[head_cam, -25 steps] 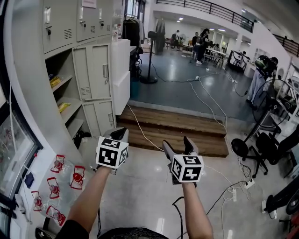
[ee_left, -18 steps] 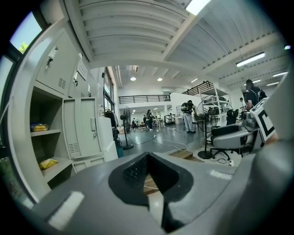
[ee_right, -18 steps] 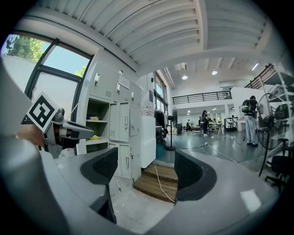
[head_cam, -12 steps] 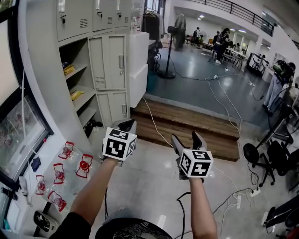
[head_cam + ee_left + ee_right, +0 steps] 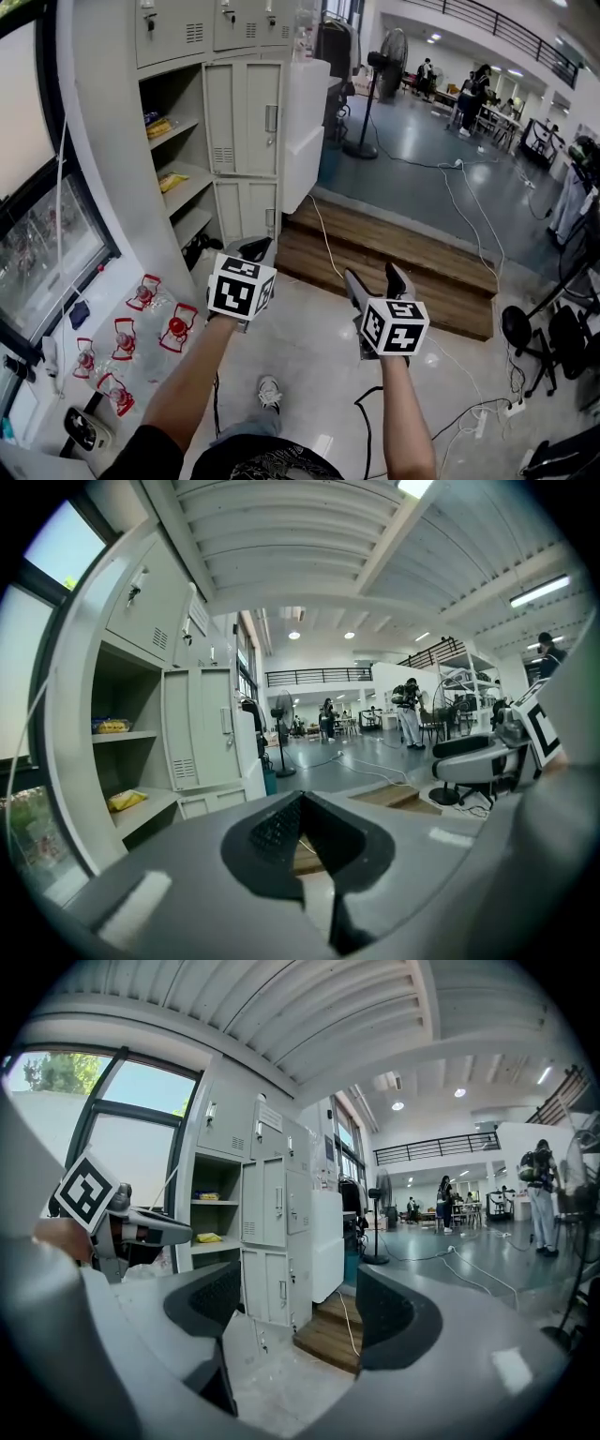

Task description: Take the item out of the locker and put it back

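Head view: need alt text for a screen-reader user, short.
A person holds two hand-held grippers out over a pale floor, the left hand-held gripper shut and the right hand-held gripper open, both empty. Grey lockers stand ahead at left, with a yellow packet on an open shelf.

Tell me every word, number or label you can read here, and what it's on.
No text is readable.
Left gripper and right gripper: only black square marker patterns, no letters.
Yellow packet on the locker shelf: print too small.
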### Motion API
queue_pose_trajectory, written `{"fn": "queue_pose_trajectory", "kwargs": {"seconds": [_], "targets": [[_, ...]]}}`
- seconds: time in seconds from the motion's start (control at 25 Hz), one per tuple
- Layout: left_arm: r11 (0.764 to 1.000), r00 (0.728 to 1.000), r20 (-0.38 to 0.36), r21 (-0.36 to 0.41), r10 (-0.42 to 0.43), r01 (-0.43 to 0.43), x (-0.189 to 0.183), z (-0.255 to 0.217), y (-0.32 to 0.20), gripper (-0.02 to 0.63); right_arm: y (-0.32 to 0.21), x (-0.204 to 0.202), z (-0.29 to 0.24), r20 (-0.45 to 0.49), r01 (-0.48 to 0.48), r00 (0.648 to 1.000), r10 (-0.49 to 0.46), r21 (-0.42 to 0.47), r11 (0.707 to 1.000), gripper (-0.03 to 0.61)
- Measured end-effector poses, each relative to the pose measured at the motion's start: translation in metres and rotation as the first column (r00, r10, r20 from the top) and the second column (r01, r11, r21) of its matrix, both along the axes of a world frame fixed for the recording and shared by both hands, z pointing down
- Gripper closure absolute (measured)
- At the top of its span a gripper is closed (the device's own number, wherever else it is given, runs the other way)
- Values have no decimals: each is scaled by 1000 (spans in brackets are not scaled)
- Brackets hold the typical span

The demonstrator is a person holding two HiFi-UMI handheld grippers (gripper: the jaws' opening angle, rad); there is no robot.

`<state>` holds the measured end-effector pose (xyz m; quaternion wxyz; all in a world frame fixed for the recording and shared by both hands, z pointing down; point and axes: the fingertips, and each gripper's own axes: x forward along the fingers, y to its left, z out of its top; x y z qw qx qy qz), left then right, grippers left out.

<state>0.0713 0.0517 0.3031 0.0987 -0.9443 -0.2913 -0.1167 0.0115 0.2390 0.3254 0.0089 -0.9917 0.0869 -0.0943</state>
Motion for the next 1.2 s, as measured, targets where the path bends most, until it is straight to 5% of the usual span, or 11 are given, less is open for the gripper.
{"fn": "queue_pose_trajectory", "kwargs": {"seconds": [1.2], "targets": [[982, 983, 11, -49, -184, 185, 301, -15, -120, 612, -108, 332, -32, 9, 183, 983, -183, -62, 981, 183]]}}
